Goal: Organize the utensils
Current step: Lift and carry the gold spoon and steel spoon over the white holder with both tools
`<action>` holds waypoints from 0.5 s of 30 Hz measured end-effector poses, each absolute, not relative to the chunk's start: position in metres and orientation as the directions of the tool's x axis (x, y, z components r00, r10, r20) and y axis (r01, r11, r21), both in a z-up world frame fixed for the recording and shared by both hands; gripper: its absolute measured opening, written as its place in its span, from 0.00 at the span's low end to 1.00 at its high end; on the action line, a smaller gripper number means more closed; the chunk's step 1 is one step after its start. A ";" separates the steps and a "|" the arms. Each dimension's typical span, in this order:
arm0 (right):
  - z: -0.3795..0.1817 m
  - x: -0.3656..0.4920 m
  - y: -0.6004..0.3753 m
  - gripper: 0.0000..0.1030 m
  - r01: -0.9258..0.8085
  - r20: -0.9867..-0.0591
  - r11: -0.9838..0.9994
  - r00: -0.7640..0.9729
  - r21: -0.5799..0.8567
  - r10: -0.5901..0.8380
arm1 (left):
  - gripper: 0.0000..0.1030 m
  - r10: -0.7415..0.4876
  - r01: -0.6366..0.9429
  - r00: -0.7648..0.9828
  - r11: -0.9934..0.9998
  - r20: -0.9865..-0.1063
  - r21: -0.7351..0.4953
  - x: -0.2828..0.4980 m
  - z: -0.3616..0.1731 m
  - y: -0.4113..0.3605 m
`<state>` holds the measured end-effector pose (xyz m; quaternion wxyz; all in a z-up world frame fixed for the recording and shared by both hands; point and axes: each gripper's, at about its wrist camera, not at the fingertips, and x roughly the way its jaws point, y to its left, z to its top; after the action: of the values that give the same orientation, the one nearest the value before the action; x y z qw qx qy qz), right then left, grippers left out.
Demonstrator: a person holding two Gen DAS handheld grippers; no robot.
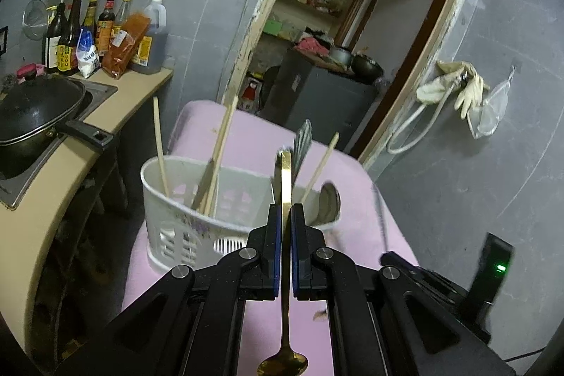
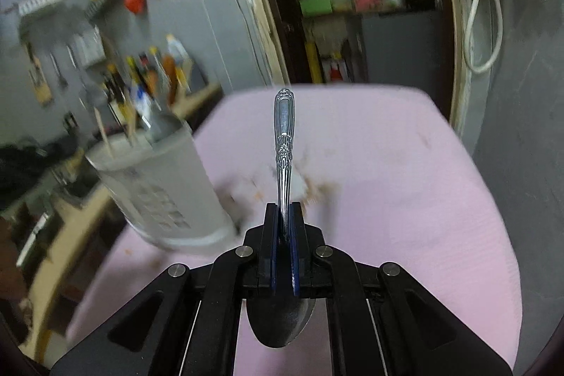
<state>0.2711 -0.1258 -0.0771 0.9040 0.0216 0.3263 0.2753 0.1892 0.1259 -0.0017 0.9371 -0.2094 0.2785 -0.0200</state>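
Gold spoon (image 1: 286, 235) pinched in left fingers (image 1: 276, 245), silver spoon (image 2: 283, 147) pinched in right fingers (image 2: 298, 245), both tilted downward

Left claw (image 1: 286, 210) clamped tight, right claw (image 2: 284, 210) clamped tight, both angled downward

Both wrist views look close down along their fingers, sharing pink tabletop (image 1: 246, 136), white caddy (image 2: 165, 185), doorway (image 1: 370, 6)
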 end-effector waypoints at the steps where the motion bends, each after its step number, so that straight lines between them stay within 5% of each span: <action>1: -0.069 0.273 -0.122 0.04 -0.491 -0.552 0.842 0.649 0.221 0.523 | 0.03 -0.153 -0.078 0.850 0.910 -0.504 -0.408 0.191 0.001 0.130; 15: 0.022 0.276 -0.060 0.04 -0.650 -0.225 0.723 0.687 0.235 0.691 | 0.03 -0.058 -0.108 0.943 0.878 -0.326 -0.467 0.224 0.047 0.197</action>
<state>0.2764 -0.0604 0.0224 0.9159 0.0682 0.1499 0.3660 0.2237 0.1975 0.0467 0.9543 -0.2469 0.1676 0.0132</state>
